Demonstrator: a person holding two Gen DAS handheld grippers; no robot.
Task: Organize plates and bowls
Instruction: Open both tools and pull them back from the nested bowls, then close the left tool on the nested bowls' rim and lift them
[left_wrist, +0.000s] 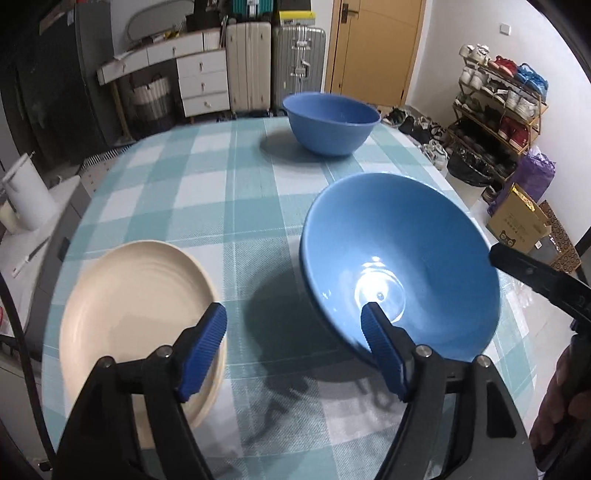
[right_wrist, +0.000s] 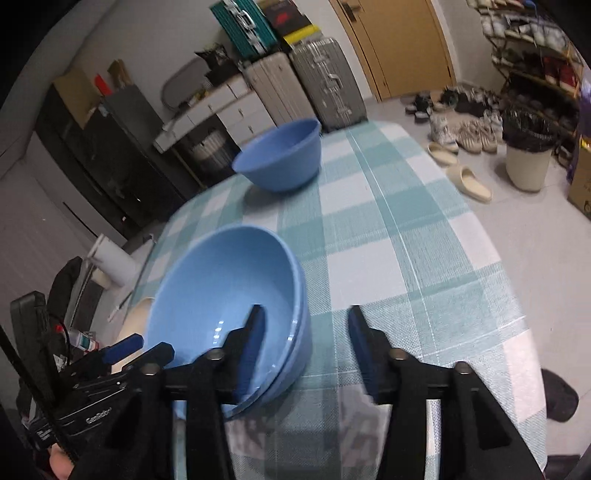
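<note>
Two blue bowls and a cream plate sit on your bench (left_wrist: 229, 206), which wears a teal-and-white checked cloth. Your left gripper (left_wrist: 293, 350) hangs over the near part of the bench with its jaws wide apart and nothing between them, only bare cloth and shadow. The cream plate (left_wrist: 136, 314) lies just under and beyond the left-hand blue pad, at the bench's left edge; it looks like more than one plate stacked, though you cannot be sure from the rim alone. The light blue bowl (left_wrist: 399, 258) sits beside the right-hand pad, which overlaps its near rim in the left wrist view; whether they touch cannot be told. Seen from the right wrist, that bowl looks like two nested together.

Your right gripper (right_wrist: 306, 350) also has its jaws apart and holds nothing. Its left-hand pad stands in front of the bowl's interior, the other over open cloth, so the bowl's rim falls between them without being pinched.

The darker blue bowl (left_wrist: 331, 123) rests alone near the far edge of the bench, well apart from the others.
</note>
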